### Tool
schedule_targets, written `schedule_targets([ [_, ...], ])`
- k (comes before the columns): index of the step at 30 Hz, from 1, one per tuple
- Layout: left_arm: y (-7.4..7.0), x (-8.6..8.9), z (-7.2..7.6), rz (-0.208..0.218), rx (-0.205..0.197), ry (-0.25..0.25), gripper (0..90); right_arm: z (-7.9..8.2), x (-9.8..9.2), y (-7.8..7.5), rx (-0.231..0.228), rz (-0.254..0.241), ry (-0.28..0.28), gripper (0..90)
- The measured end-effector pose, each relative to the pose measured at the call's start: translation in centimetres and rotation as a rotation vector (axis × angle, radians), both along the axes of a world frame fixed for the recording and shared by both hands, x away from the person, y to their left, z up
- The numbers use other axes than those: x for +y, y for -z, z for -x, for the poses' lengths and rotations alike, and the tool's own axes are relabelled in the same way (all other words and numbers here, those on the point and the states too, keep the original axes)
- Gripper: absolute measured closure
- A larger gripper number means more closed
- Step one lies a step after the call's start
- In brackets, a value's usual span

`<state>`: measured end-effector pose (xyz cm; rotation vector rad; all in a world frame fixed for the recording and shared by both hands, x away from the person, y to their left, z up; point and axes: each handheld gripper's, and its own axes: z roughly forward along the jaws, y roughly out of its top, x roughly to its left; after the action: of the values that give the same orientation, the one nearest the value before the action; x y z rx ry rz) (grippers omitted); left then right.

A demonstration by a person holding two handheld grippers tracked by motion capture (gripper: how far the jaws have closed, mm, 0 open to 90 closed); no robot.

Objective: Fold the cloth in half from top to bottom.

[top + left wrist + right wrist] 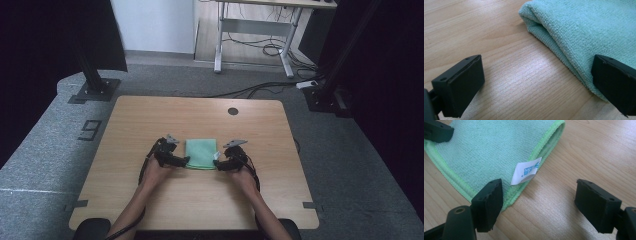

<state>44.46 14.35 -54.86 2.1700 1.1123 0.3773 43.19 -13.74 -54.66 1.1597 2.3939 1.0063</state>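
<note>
From above, a folded green cloth is lying on the wooden table, with the left gripper sitting at its left edge and the right gripper at its right edge. Along the left gripper, the jaws are standing wide apart, one over the cloth's folded edge, gripping nothing. Along the right gripper, the jaws are gaping too, bare wood lying between them, with one jaw overlapping the cloth's hem beside its white label.

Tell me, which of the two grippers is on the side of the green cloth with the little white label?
The right gripper: the white label sticks out from the cloth near its jaws. The left gripper faces a folded edge.
</note>
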Motion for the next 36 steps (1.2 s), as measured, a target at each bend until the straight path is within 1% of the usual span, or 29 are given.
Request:
schedule_targets([
  [4,0.0,0.0,-0.1,0.004,0.002,0.001,0.0,0.1,0.1,-0.1,0.004,0.002,0.004,23.4],
  [9,0.0,0.1,-0.7,0.000,0.001,-0.017,0.0,0.3,0.3,-0.1,0.006,0.002,-0.001,23.6],
  [14,0.0,0.1,-0.6,0.006,0.002,-0.023,0.0,0.3,0.3,-0.1,0.009,0.002,-0.006,23.8],
  [16,-0.2,0.1,-0.5,0.008,0.012,-0.032,0.0,0.3,0.3,-0.1,0.013,0.004,-0.007,23.8],
  [17,-0.3,0.0,-0.4,0.002,0.014,-0.032,0.0,0.3,0.3,-0.2,0.016,0.001,-0.005,23.7],
  [20,-1.1,-0.2,0.0,-0.029,-0.008,-0.022,0.8,0.2,0.1,-0.4,0.028,-0.027,-0.002,22.7],
  [23,-1.9,-0.3,0.6,-0.041,-0.018,0.000,0.9,0.3,-0.1,-1.0,0.011,-0.036,-0.010,21.6],
  [27,-2.5,-0.2,1.8,-0.033,-0.026,0.032,0.7,0.7,-0.5,-1.9,-0.013,-0.038,-0.028,18.4],
  [29,-2.6,0.1,2.3,-0.038,-0.028,0.040,0.2,0.9,-0.6,-2.1,-0.018,-0.019,-0.038,14.4],
  [30,-2.6,0.3,2.5,-0.036,-0.026,0.044,0.2,1.0,-0.7,-2.1,-0.022,-0.016,-0.039,14.4],
  [33,-2.7,1.0,3.1,-0.027,-0.019,0.051,0.0,1.3,-0.9,-2.2,-0.010,-0.023,-0.061,13.2],
  [36,-2.8,1.8,3.7,-0.001,-0.026,0.043,0.0,1.7,-1.1,-2.2,-0.011,-0.010,-0.078,7.6],
])
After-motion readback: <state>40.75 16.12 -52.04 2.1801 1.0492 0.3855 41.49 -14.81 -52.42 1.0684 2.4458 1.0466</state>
